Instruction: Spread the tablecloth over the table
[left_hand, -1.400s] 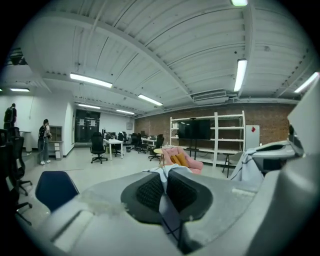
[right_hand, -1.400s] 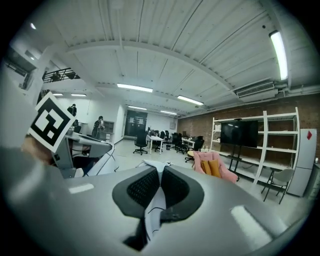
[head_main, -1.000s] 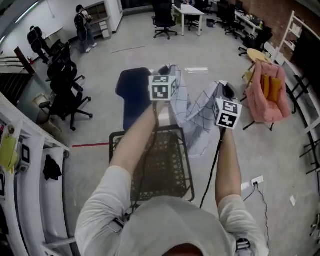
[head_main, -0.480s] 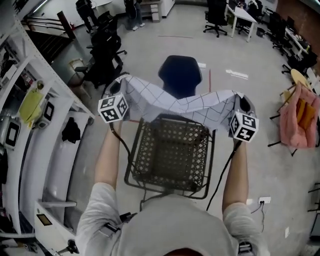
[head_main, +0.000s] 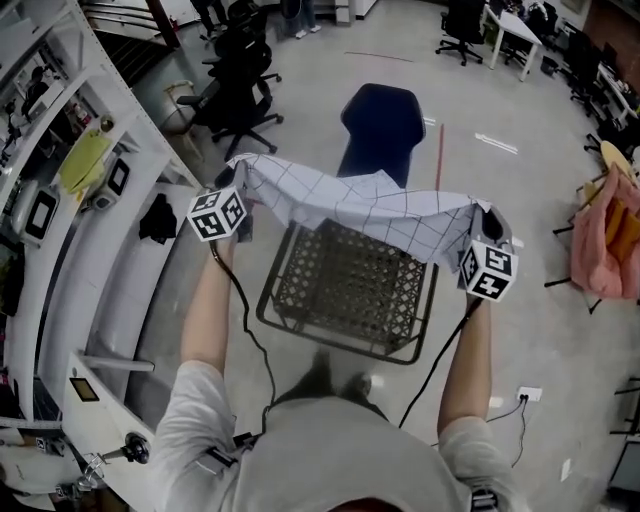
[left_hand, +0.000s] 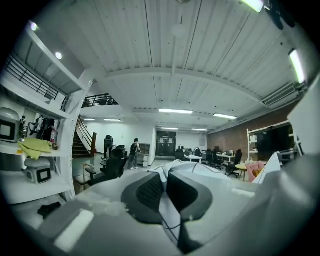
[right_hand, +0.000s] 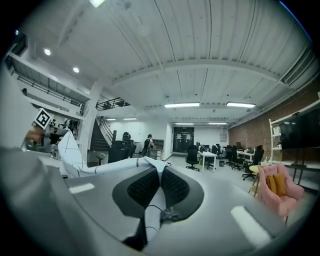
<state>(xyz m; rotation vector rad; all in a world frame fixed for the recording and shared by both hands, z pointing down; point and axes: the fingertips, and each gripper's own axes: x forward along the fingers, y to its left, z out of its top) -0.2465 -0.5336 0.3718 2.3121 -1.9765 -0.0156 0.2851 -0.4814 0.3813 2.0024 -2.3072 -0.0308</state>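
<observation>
Spreading the cloth: a person held a white tablecloth with a thin dark grid (head_main: 350, 205) in the air between two handheld grippers, above the far edge of a small black wire-mesh table (head_main: 345, 300). The left gripper (head_main: 232, 195) had its jaws pressed together on one corner of the fabric. The right gripper (head_main: 485, 225) pinched the opposite corner the same way, and each gripper view showed cloth caught between dark ribbed pads (left_hand: 150, 192) (right_hand: 142, 187). The tablecloth sagged slightly in the middle and most of the mesh top lay uncovered. A dark blue chair (head_main: 380, 120) stood just beyond the table.

The step in hand appeared to be the drape itself. Done well, it would call for both pinches to stay firm and the held edge to be kept taut and level. The corners should be let go only once the fabric rests on the mesh with even overhang. An uneven pull would likely leave the cloth skewed.
</observation>
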